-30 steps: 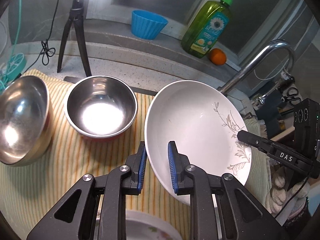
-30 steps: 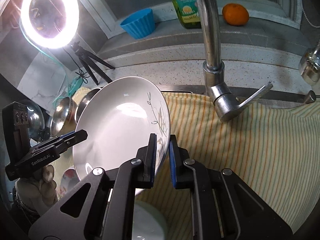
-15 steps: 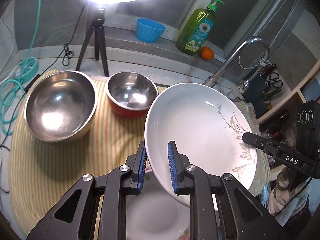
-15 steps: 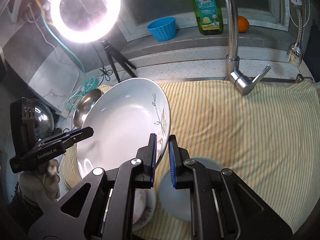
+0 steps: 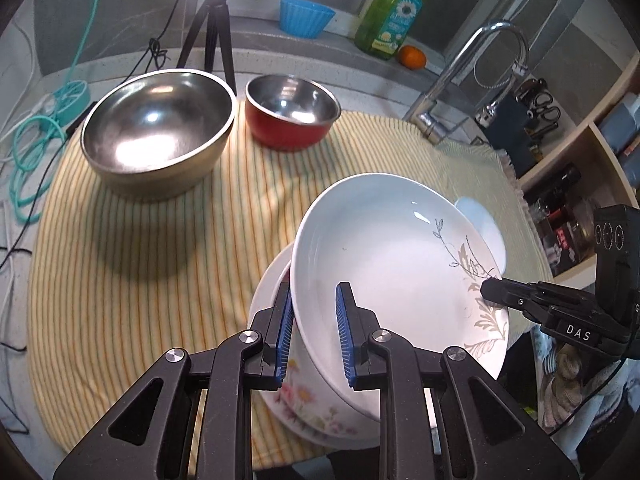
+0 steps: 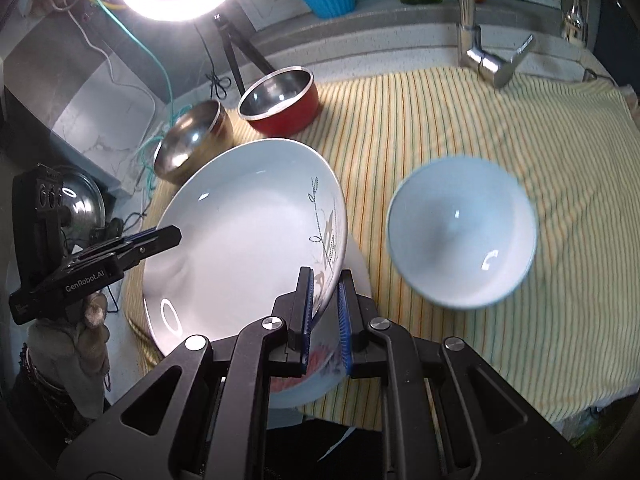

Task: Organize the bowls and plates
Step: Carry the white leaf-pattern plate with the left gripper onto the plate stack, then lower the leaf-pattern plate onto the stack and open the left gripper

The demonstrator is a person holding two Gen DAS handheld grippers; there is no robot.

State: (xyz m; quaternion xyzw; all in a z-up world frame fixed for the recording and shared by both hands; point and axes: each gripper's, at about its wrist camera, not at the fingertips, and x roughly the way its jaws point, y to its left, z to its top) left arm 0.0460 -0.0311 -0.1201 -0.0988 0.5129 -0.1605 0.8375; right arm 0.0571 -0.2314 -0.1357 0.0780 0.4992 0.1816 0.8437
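Left wrist view: close, from plate's (image 5: 392, 264) left rim, facing right-back. Right wrist view: opposite rim, facing left-back. Both share plate, striped cloth (image 6: 500, 128).

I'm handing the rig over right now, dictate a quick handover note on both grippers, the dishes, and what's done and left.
Left gripper and right gripper: each shut on opposite rims of the white leaf-patterned plate, held tilted.
Directly beneath it lies the white floral-patterned plate on the yellow striped cloth.
The pale blue ceramic bowl sits to the right; the large steel bowl and red steel-lined bowl stand at the back, side by side.
Done: plate lifted.
Left: probably lower it onto the floral plate, then nest the bowls.
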